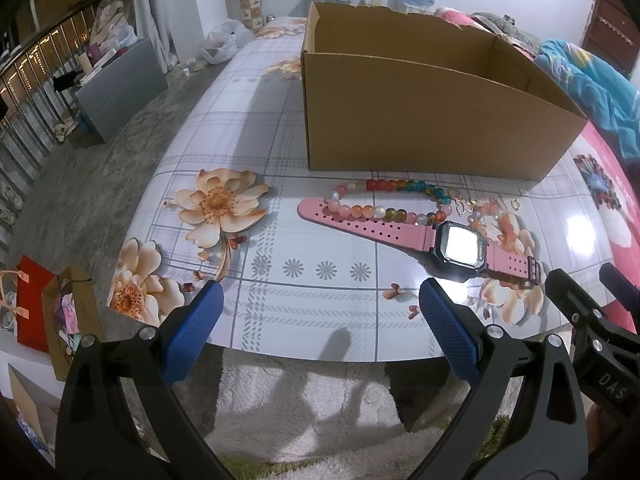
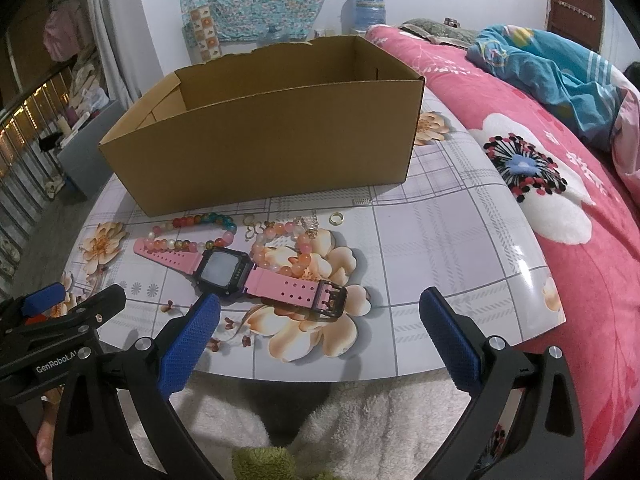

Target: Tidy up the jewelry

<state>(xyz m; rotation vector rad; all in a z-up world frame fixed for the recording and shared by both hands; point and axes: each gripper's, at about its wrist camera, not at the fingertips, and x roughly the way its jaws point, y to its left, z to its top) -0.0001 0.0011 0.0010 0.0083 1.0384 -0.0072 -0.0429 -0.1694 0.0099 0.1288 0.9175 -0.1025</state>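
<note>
- Left wrist view: left gripper (image 1: 320, 312) held over the near edge of the tabletop (image 1: 304, 320); its 2 blue-padded fingers (image 1: 196, 328) spread wide, nothing between them.
- Cardboard box (image 1: 420, 120) stands open-topped toward the far side of the tabletop; the part of its inside in view shows no contents.
- Pink watch (image 1: 440, 240) lies flat in front of the box, face up, screen glaring white, strap stretched left to right.
- Multicolour bead bracelet (image 1: 396, 200) lies between box and watch, its near side resting on the watch's left strap.
- Peach bead bracelet (image 1: 500, 220) sits just right of the watch face; small gold rings (image 1: 460, 202) lie beside it, near the box wall.
- Right gripper (image 1: 592, 280) shows at the right edge, black fingers only partly in frame.
- Red gift bag (image 1: 34, 304) stands on the floor at left.

- Right wrist view: right gripper (image 2: 320, 312) over the near tabletop (image 2: 440, 260) edge, fingers (image 2: 192, 332) spread wide, holding nothing.
- Watch (image 2: 240, 276) lies just ahead of the left finger, buckle end pointing right, screen dark grey here.
- Multicolour bracelet (image 2: 192, 232) overlaps the left strap; peach bracelet (image 2: 280, 248) touches the watch's upper right side.
- 1 gold ring (image 2: 336, 218) lies alone right of the bracelets, close to the box (image 2: 260, 148).
- Left gripper (image 2: 60, 304) enters at left.
- Pink flowered bed (image 2: 560, 200) runs along the tabletop's right side with a blue blanket (image 2: 552, 76) on it.
</note>
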